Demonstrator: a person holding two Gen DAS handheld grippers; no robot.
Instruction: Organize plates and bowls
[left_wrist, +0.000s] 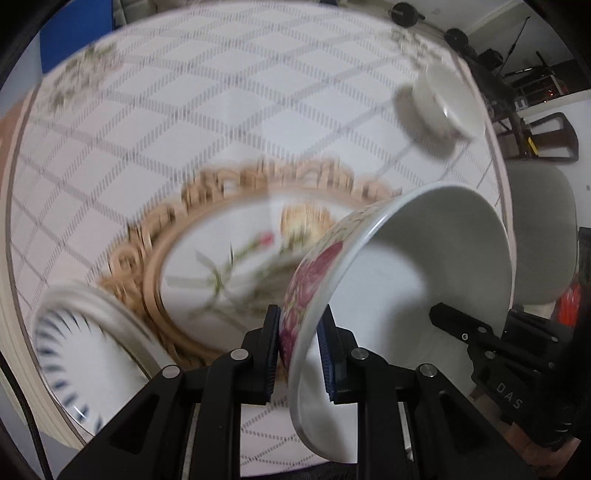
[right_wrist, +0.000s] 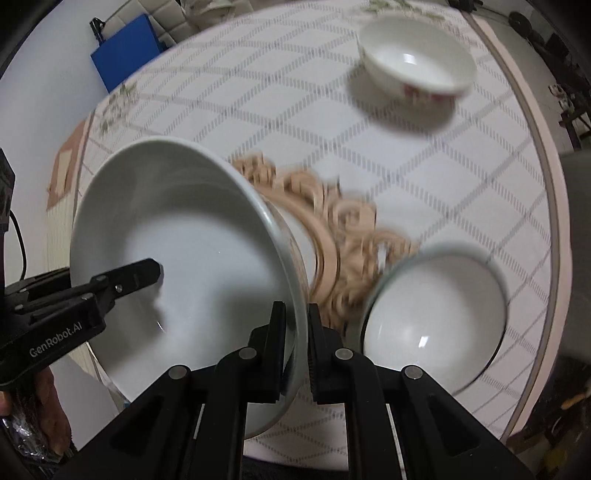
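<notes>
Nearest the left wrist camera, the left hand-held gripper (left_wrist: 300, 352) is clenched on the rim of a large floral bowl (left_wrist: 424, 266), one pad on the flowered outside and the other inside the white well. In the right wrist view the right hand-held gripper (right_wrist: 296, 345) is clamped on the opposite rim of the same large floral bowl (right_wrist: 177, 240), so the bowl hangs between the two, tilted, clear of the desk (left_wrist: 221, 92). Each camera also catches the other gripper reaching in across the bowl's far rim.

Directly below and just beyond the bowl sits a flower-painted plate (left_wrist: 221, 266) on a carved wooden trivet (right_wrist: 343, 236); this is likely the relation that matters, since the carried bowl lies above the plate's edge rather than centred over it. Both grippers are equally close, one to each side of the bowl.

Beside the trivet, a blue-striped bowl (left_wrist: 70, 347) stands near the left gripper, and a plain white bowl with a dark rim (right_wrist: 432, 317) sits near the right gripper. Farther across the checked tablecloth, well apart, stands a small white bowl with red flowers (right_wrist: 413, 62).

Everything under the bowl is blurred, so finer details cannot be told.
</notes>
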